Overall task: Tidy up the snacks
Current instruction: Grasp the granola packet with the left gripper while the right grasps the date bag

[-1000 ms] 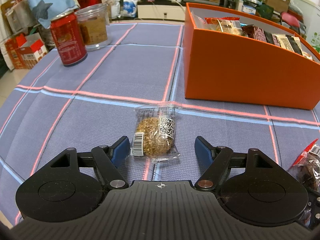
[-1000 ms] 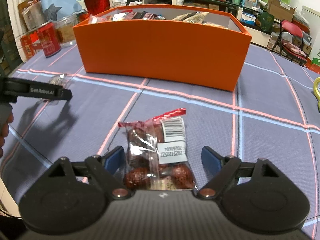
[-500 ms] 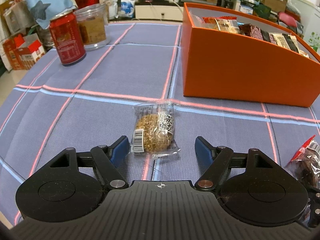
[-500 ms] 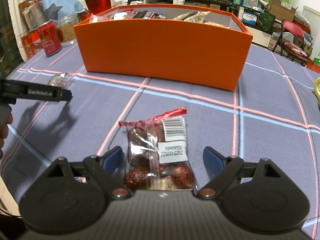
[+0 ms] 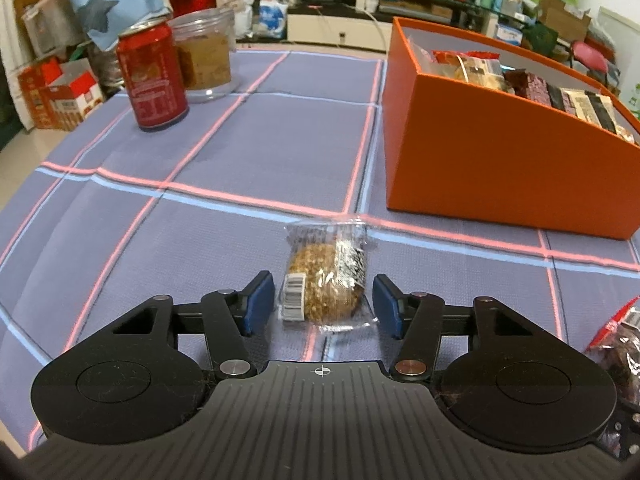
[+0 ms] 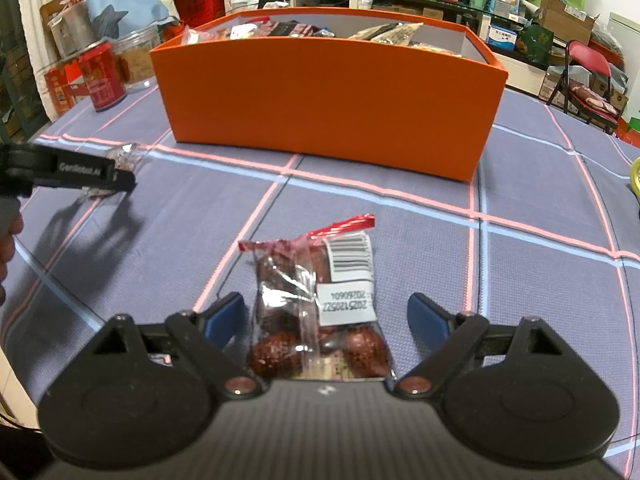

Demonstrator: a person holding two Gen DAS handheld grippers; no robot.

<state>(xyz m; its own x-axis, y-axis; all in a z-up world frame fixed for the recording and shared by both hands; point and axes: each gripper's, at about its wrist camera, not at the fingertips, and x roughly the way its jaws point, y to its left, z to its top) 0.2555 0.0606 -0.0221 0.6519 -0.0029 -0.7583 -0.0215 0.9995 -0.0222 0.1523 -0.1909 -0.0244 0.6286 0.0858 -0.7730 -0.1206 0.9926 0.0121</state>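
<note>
A clear packet with a brown grain cake (image 5: 326, 280) lies on the blue checked cloth, between the fingers of my left gripper (image 5: 324, 306). The jaws are partly closed around it and do not touch it. A clear packet of red dates (image 6: 318, 304) lies between the fingers of my right gripper (image 6: 326, 318), which is wide open. An orange box (image 6: 328, 96) holding several snack packets stands beyond both; it also shows in the left wrist view (image 5: 500, 164). The left gripper (image 6: 68, 170) shows at the left of the right wrist view.
A red can (image 5: 152, 76) and a clear plastic jar (image 5: 206, 54) stand at the far left of the table. The date packet (image 5: 618, 348) shows at the right edge of the left wrist view. Room clutter and a red chair (image 6: 588, 76) lie beyond the table.
My left gripper's jaws have narrowed around the grain cake packet and it has moved slightly forward. My right gripper has stayed open over the date packet.
</note>
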